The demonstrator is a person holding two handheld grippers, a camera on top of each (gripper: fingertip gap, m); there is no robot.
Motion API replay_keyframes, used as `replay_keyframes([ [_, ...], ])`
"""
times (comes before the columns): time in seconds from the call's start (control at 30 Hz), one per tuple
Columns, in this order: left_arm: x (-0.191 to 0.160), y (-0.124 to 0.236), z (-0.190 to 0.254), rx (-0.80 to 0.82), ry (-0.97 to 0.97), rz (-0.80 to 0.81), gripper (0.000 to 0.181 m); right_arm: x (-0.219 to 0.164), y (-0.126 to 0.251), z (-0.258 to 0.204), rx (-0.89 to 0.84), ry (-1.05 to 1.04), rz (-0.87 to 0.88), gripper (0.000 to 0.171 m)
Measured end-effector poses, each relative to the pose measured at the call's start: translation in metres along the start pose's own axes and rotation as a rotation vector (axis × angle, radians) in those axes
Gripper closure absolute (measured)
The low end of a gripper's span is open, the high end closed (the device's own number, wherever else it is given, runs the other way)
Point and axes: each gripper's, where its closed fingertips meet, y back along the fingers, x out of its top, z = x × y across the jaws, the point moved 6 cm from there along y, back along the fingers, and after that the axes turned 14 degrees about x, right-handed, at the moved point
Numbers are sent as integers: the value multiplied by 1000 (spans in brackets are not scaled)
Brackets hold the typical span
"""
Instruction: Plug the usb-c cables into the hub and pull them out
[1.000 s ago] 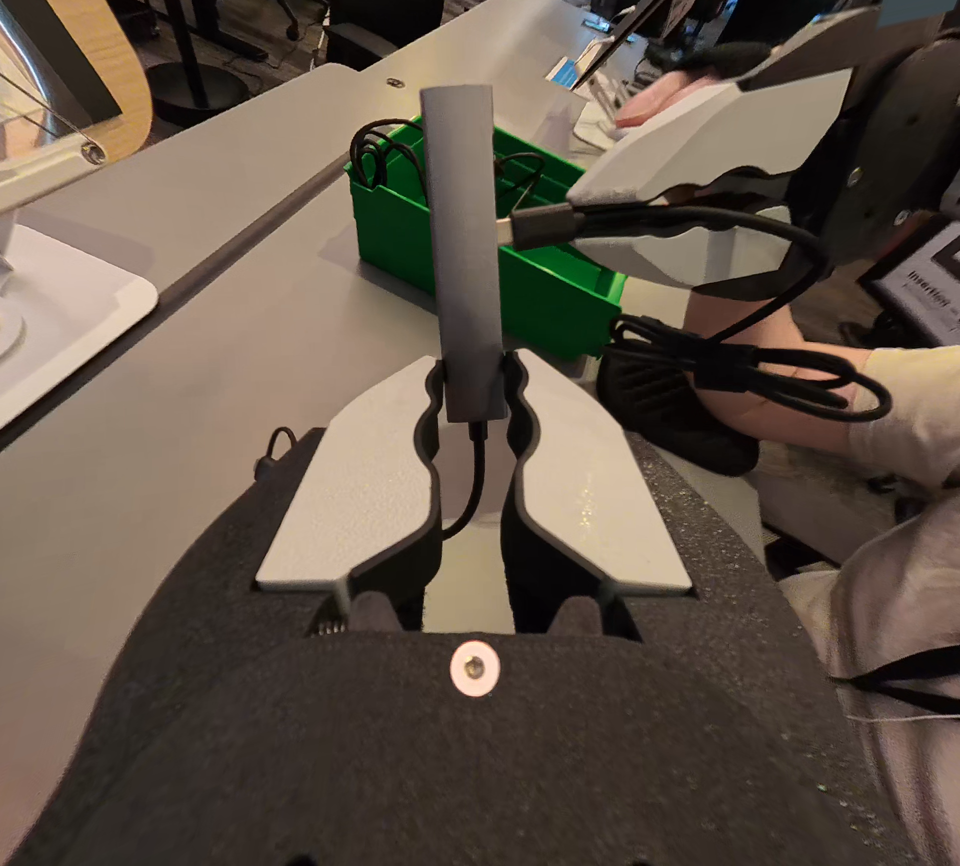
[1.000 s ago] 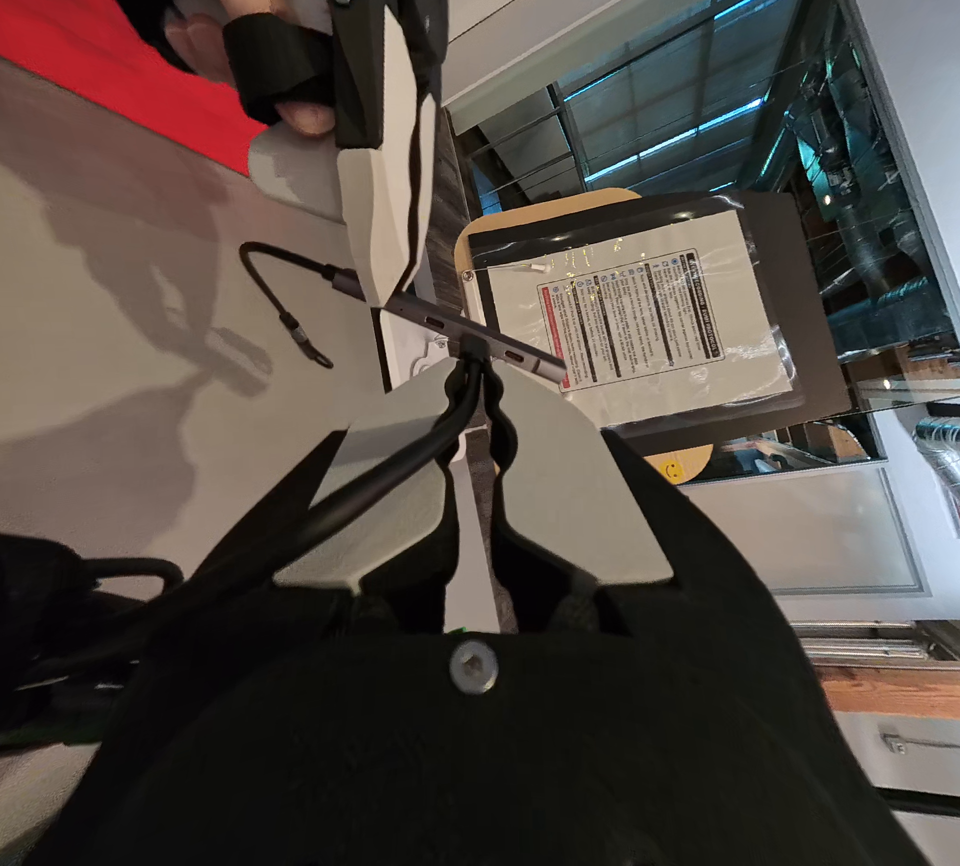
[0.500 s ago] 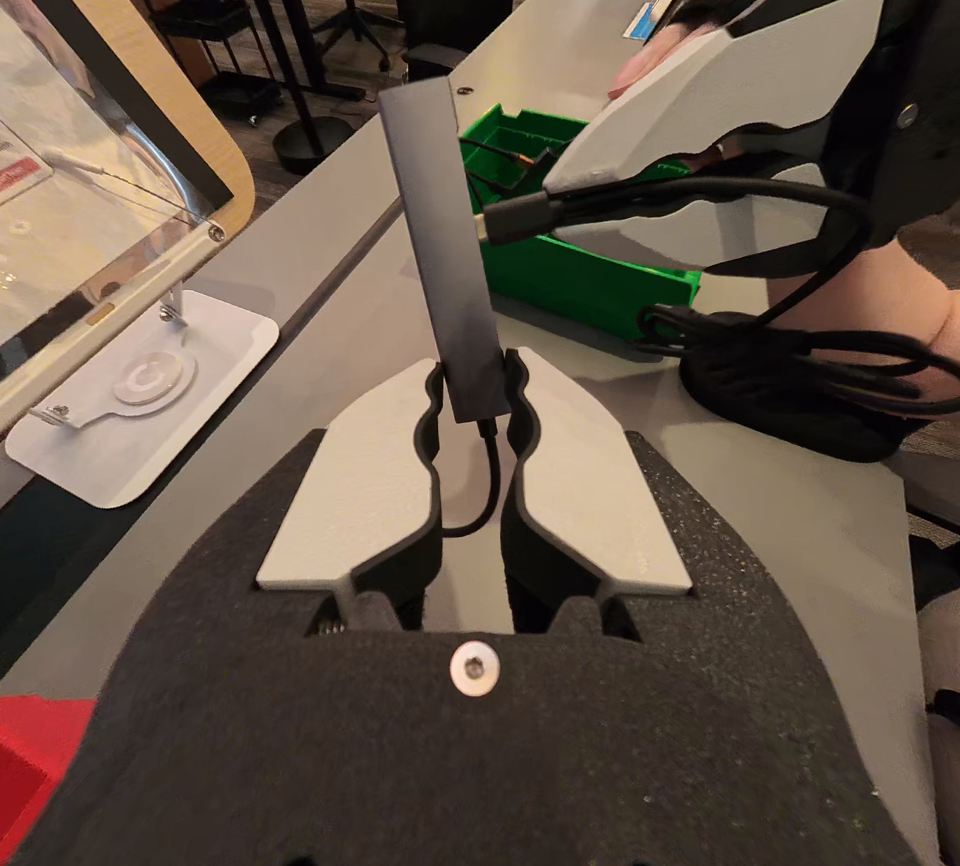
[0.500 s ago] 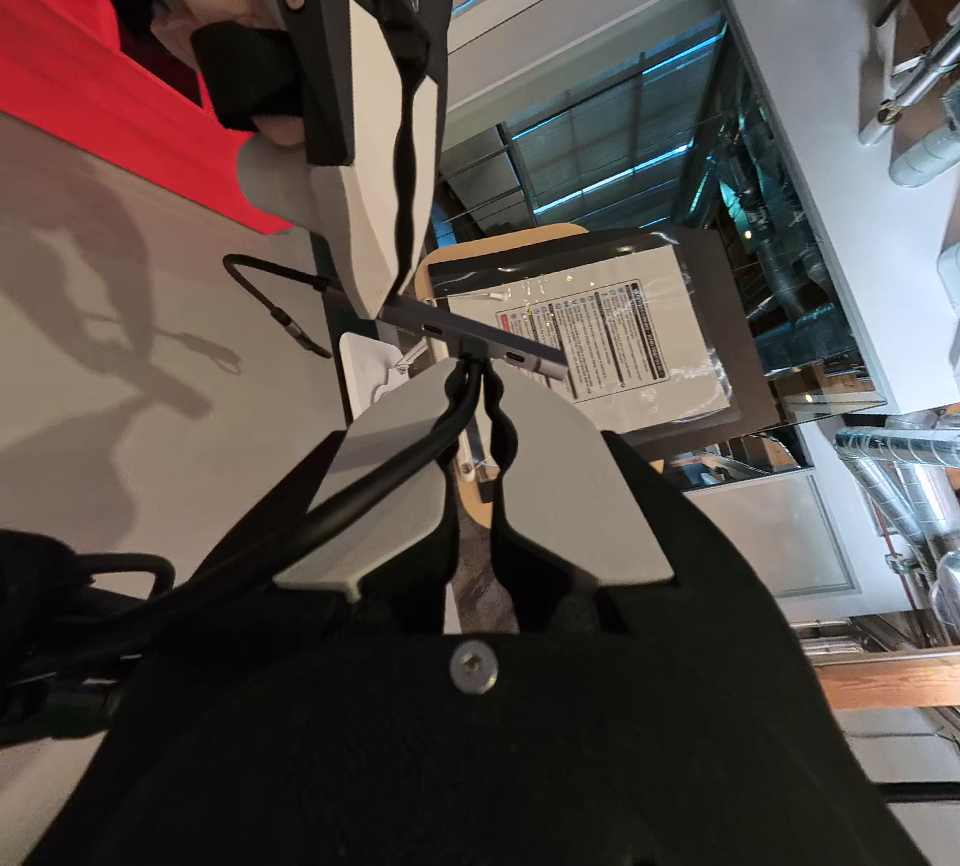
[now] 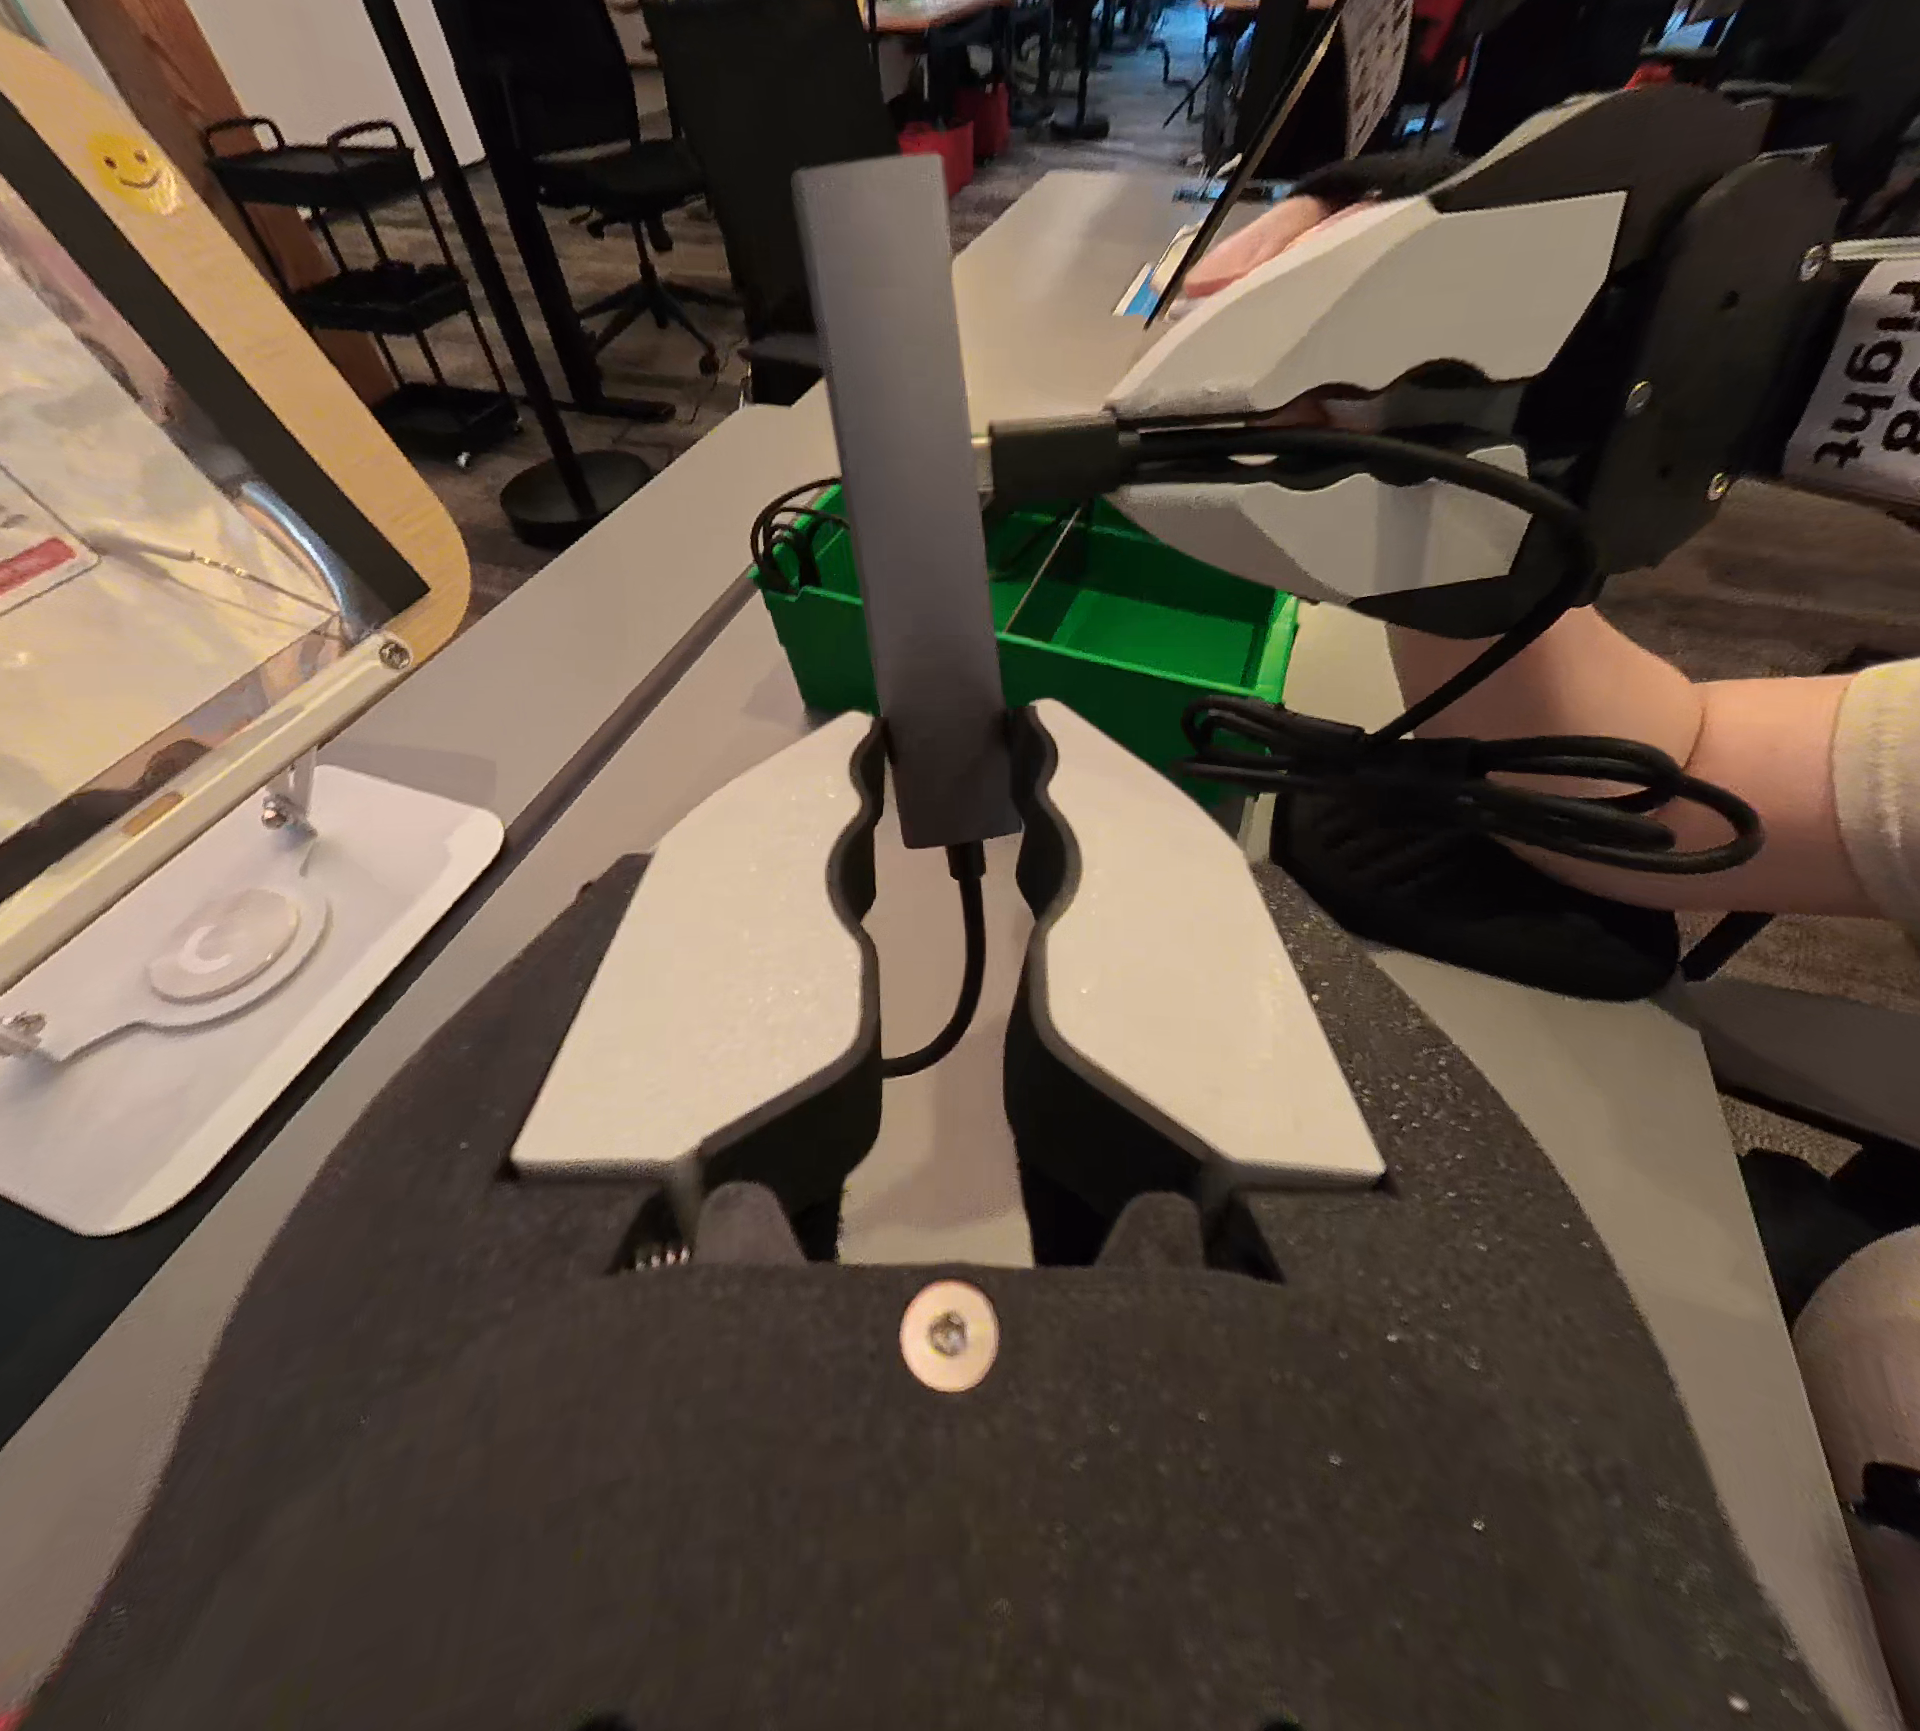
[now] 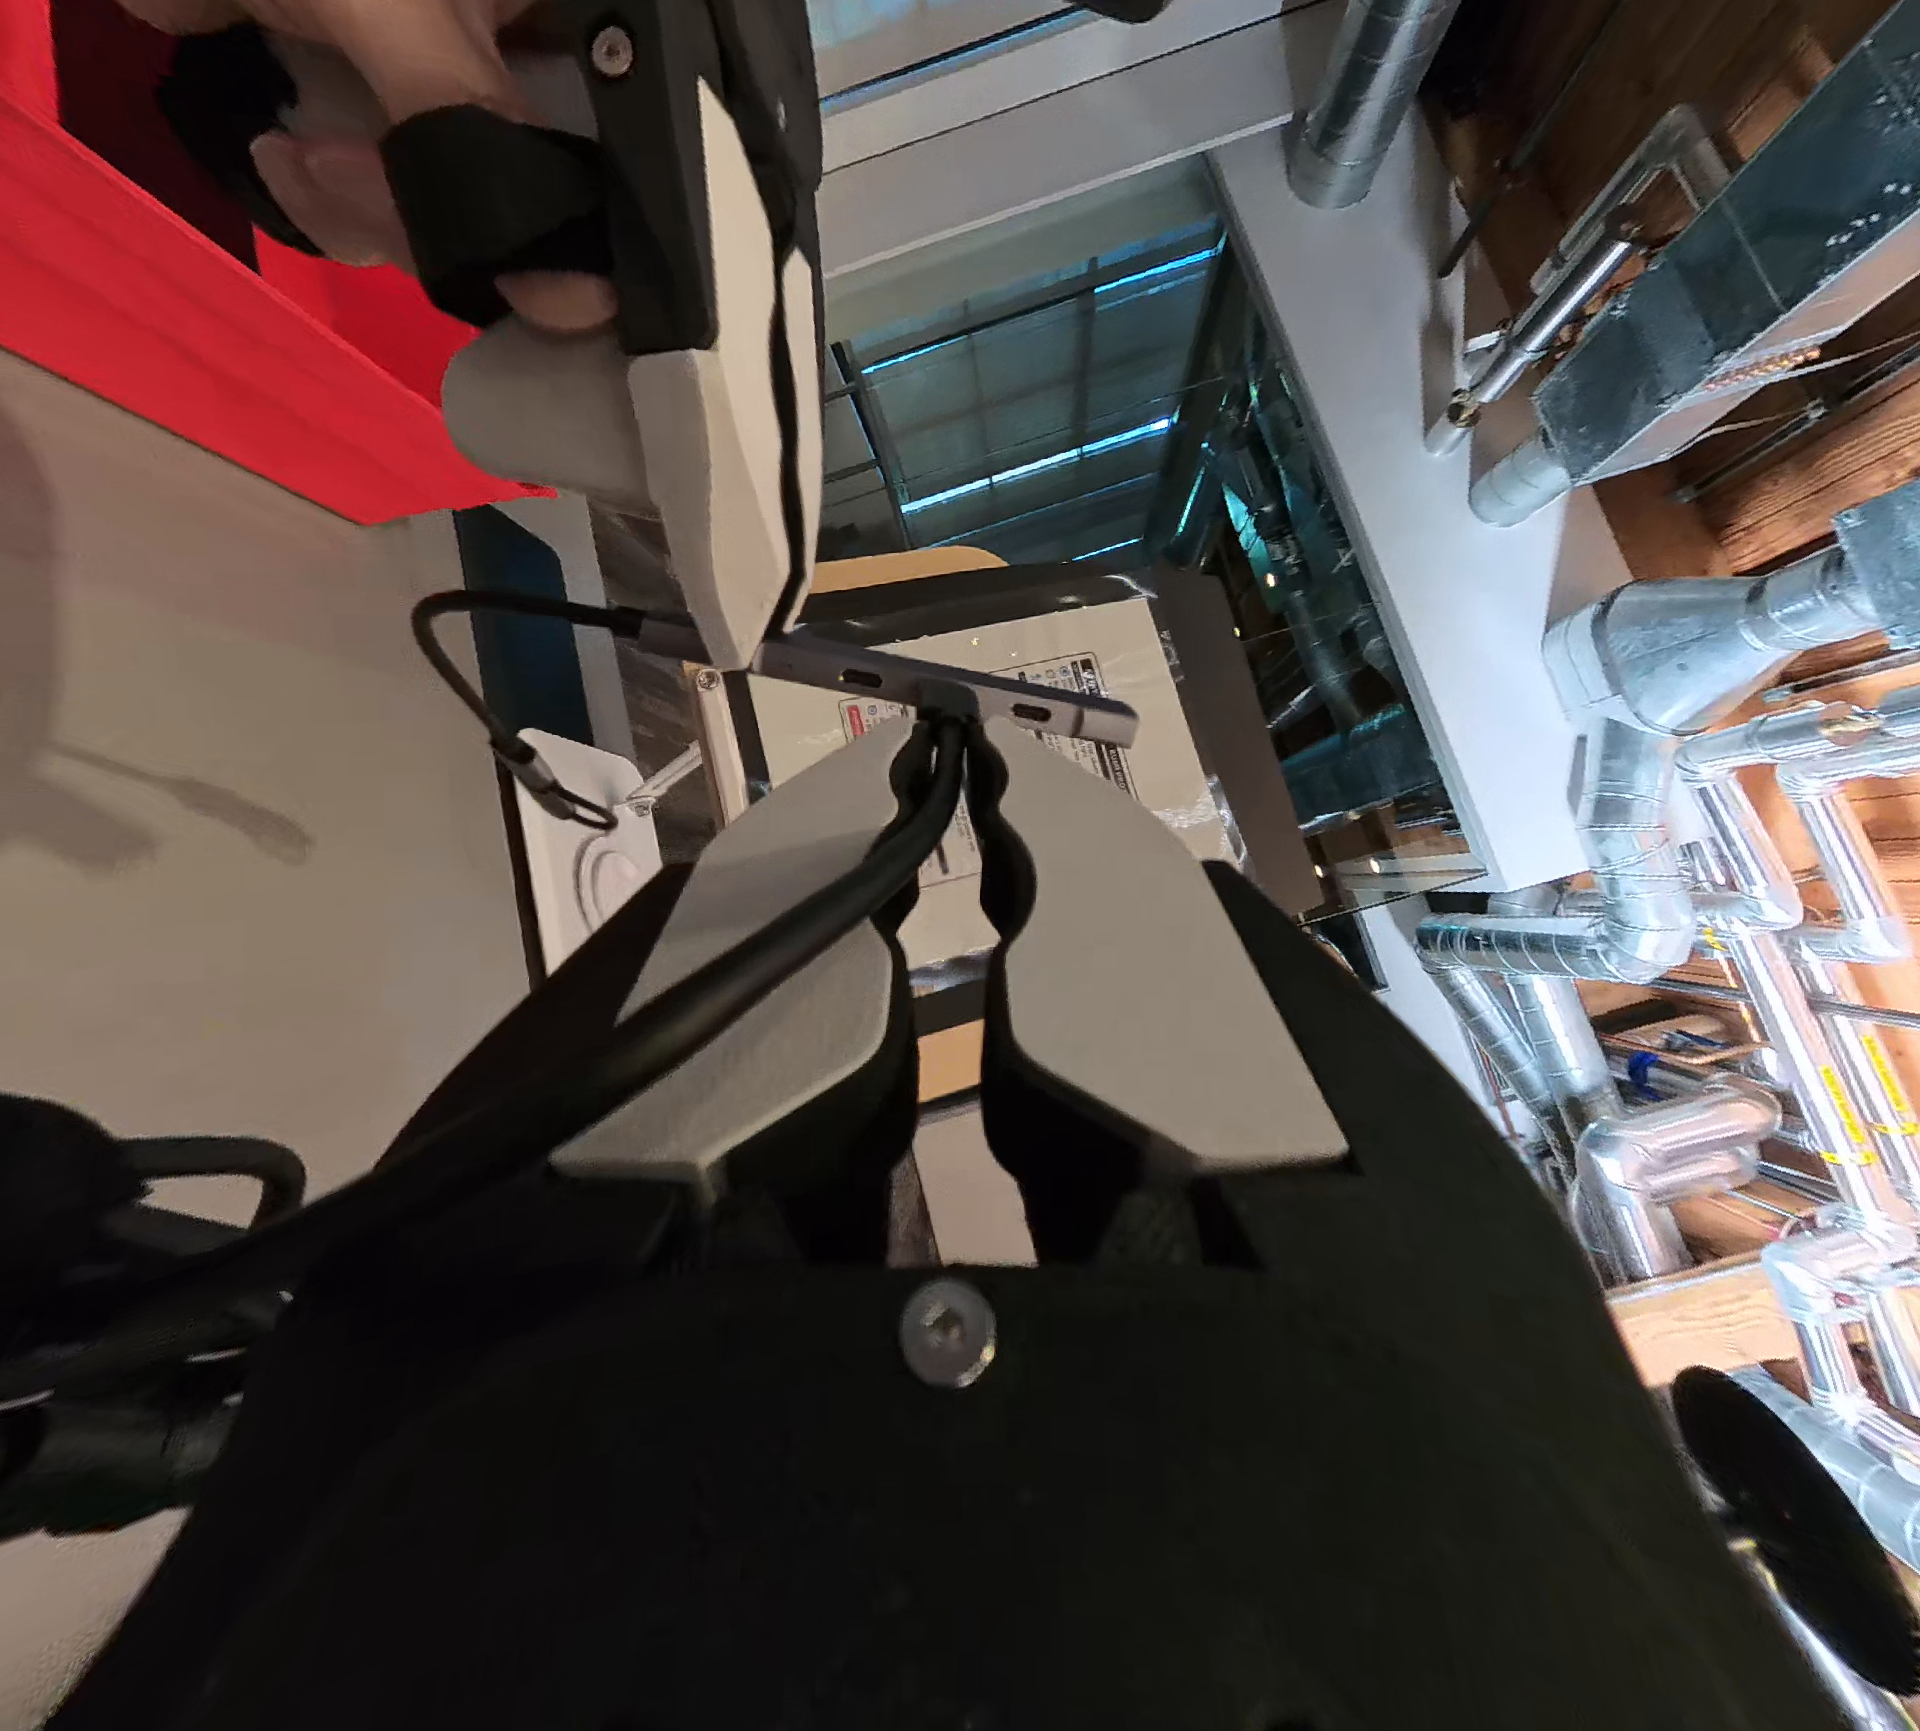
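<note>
My left gripper (image 5: 948, 725) is shut on the lower end of a slim dark grey hub (image 5: 899, 476) and holds it upright above the table. The hub's own short cable (image 5: 951, 975) hangs down between my fingers. My right gripper (image 6: 940, 731) is shut on the black plug of a USB-C cable (image 5: 1049, 450), and the plug is seated in the middle port on the hub's right edge (image 6: 940, 694). In the right wrist view the hub (image 6: 1039, 710) lies across the frame with open ports either side of the plug. The bundled cable slack (image 5: 1455, 788) hangs under the right gripper.
A green divided bin (image 5: 1122, 632) holding black cables sits on the grey table (image 5: 644, 621) behind the hub. A clear framed sign on a white base (image 5: 208, 975) stands at the left. A person's hand and sleeve (image 5: 1714, 788) are at the right. A red surface (image 6: 156, 351) lies past the table. My right fingertips sit around 5 centimetres from my left ones.
Both grippers have lifted and tilted together, so the views now look higher into the room. The plug stays in the hub's port and both grips hold.
</note>
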Motion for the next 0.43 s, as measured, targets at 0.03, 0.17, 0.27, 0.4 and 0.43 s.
replay_keyframes([
  [0.03, 0, -2, 1, -7, 4, 22, 158, 0, 1, 0, 3, 5, -3, 165],
  [0.17, -1, -13, 2, 38, 7, 116, 148, 4, -4, -7, 40, 46, -2, 164],
  [0.27, -6, -17, 1, 45, -9, 90, 154, 2, -8, -12, 54, 88, -27, 165],
  [0.4, -7, -15, 3, 55, -76, 93, 153, 2, -6, -14, 62, 99, 15, 164],
  [0.43, -6, -14, 5, 74, -119, 102, 153, 3, -5, -13, 69, 85, 33, 164],
])
